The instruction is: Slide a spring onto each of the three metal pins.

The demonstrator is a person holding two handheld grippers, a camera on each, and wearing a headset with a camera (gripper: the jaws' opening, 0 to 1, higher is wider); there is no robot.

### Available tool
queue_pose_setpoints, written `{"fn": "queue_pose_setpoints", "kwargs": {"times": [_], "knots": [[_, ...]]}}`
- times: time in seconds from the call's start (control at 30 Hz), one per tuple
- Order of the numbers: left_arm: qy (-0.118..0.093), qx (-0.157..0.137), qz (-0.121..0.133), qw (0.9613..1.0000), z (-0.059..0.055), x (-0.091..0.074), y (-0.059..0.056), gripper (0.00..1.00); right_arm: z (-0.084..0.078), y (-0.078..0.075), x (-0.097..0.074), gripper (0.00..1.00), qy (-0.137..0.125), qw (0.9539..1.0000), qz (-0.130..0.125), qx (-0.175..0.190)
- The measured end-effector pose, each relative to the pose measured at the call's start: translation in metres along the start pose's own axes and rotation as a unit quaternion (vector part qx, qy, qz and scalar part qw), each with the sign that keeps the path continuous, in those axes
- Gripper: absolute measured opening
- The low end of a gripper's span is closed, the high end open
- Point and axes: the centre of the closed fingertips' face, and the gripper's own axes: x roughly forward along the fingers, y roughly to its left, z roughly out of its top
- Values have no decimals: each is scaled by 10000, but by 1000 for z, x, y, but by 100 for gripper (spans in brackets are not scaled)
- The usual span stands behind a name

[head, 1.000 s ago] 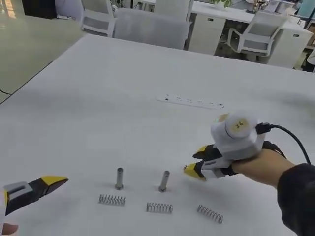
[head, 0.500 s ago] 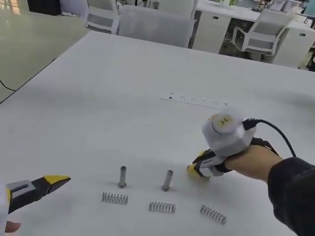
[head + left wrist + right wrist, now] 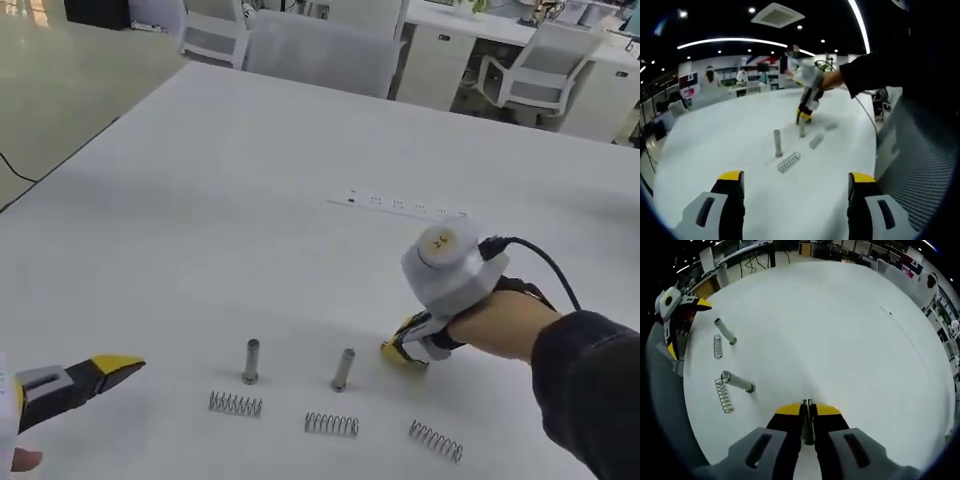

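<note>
Yellow-tipped left gripper (image 3: 796, 176) hovers with jaws spread. Three springs (image 3: 331, 424) lie on the counter (image 3: 250, 200) before two upright pins (image 3: 250, 360). Beyond, the right gripper (image 3: 405, 351) pinches the third pin (image 3: 808, 421); best to seat it vertical beside them, then release gently.

From here I see wide bare table (image 3: 250, 180) beyond the two standing pins, with just a power strip (image 3: 400, 207) lying flat far back. On the near side a row of springs (image 3: 331, 424) lies just in front of the left pin (image 3: 250, 360) and the middle pin (image 3: 343, 368), with open gaps between them. My right gripper (image 3: 405, 350), jaws closed on a third pin (image 3: 807, 422), blocks the side right of the middle pin. My left gripper (image 3: 795, 177), jaws apart, faces open tabletop up to the left pin.
</note>
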Motion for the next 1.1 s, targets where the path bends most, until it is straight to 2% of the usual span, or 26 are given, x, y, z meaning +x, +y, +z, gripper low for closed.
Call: {"fn": "queue_pose_setpoints", "kwargs": {"times": [0.3, 0.67, 1.1], "knots": [[-6, 42, -2, 10000, 2, -3, 0, 82, -5, 1, -4, 5, -97, 9992, -179, 350], [-42, 84, -39, 9999, 6, -2, -3, 81, -10, 8, -41, 5, -622, 9960, -350, 541], [-68, 65, -52, 9999, 7, -1, -4, 81, -23, 17, -59, 5, -955, 9915, -502, 726]]}}
